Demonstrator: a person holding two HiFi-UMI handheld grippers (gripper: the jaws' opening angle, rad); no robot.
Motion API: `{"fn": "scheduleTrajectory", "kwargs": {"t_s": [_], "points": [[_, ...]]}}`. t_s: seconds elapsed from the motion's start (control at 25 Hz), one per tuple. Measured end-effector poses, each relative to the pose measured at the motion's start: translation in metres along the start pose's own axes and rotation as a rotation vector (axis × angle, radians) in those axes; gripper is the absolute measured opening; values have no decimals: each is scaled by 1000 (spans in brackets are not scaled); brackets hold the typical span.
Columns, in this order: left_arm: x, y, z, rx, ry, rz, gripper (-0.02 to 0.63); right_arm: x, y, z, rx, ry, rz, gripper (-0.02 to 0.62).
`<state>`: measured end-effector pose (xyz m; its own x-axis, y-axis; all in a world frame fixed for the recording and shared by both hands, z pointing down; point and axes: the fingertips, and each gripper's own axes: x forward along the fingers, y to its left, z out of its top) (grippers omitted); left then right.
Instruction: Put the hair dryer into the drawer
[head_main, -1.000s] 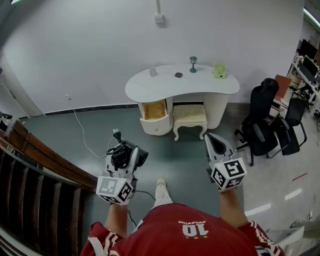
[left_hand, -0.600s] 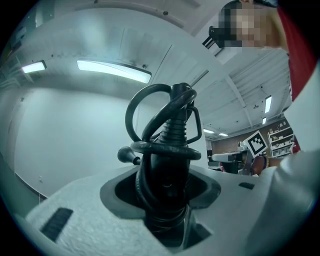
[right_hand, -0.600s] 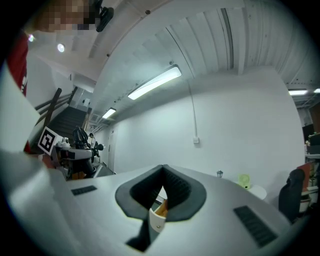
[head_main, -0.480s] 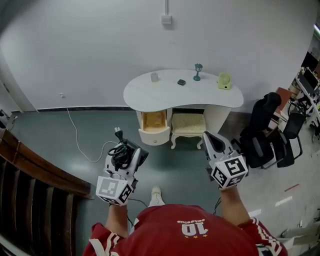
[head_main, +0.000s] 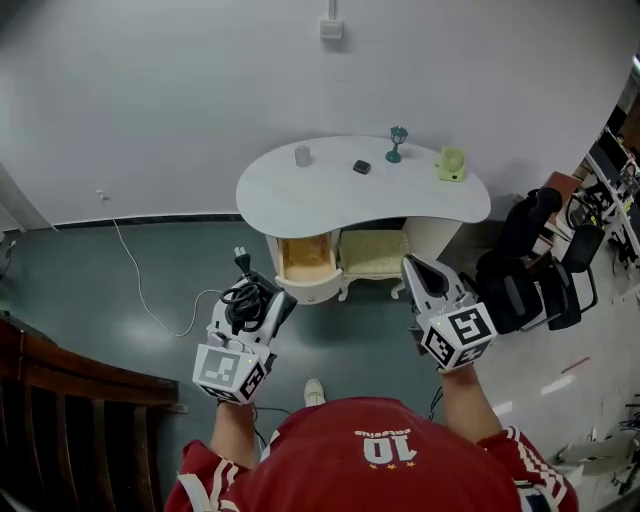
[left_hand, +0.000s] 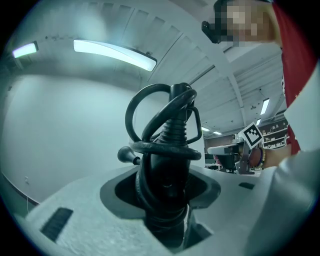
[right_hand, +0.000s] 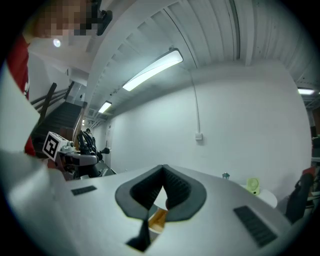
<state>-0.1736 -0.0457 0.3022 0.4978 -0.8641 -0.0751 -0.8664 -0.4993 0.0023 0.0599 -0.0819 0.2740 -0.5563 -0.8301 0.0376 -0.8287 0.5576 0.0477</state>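
A black hair dryer (head_main: 247, 300) with its cord coiled round it stands between the jaws of my left gripper (head_main: 259, 303), which is shut on it. In the left gripper view the hair dryer (left_hand: 166, 170) fills the gap between the jaws, its plug sticking out to the left. The open drawer (head_main: 305, 260), wood-coloured inside, sits under the left part of the white dressing table (head_main: 290, 195), just ahead of the left gripper. My right gripper (head_main: 412, 266) hangs shut and holds nothing, to the right of the drawer. Through its jaws the drawer (right_hand: 158, 219) shows.
A cushioned stool (head_main: 375, 255) stands under the table beside the drawer. On the tabletop are a cup (head_main: 302, 155), a small dark item (head_main: 361, 167), a teal figurine (head_main: 398, 142) and a green item (head_main: 452, 163). Black office chairs (head_main: 530, 270) crowd the right; a wooden railing (head_main: 80, 385) lies left.
Both grippers have travelled with the person toward the dressing table, which now lies closer. The wooden railing has slid off to the left. The grip on the hair dryer is unchanged.
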Motion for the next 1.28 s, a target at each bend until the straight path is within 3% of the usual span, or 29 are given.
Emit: {"fn": "scheduleTrajectory", "kwargs": {"t_s": [0.36, 0.6, 1.12, 1.28], "points": [[50, 62, -28, 33, 57, -88, 210, 77, 1, -16, 1, 52, -34, 6], [61, 80, -50, 4, 63, -136, 211, 98, 1, -27, 12, 13, -112, 6], [70, 83, -72, 21, 102, -152, 212, 121, 18, -49, 54, 31, -44, 5], [75, 81, -80, 59, 120, -148, 212, 127, 17, -49, 54, 8, -24, 6]]}}
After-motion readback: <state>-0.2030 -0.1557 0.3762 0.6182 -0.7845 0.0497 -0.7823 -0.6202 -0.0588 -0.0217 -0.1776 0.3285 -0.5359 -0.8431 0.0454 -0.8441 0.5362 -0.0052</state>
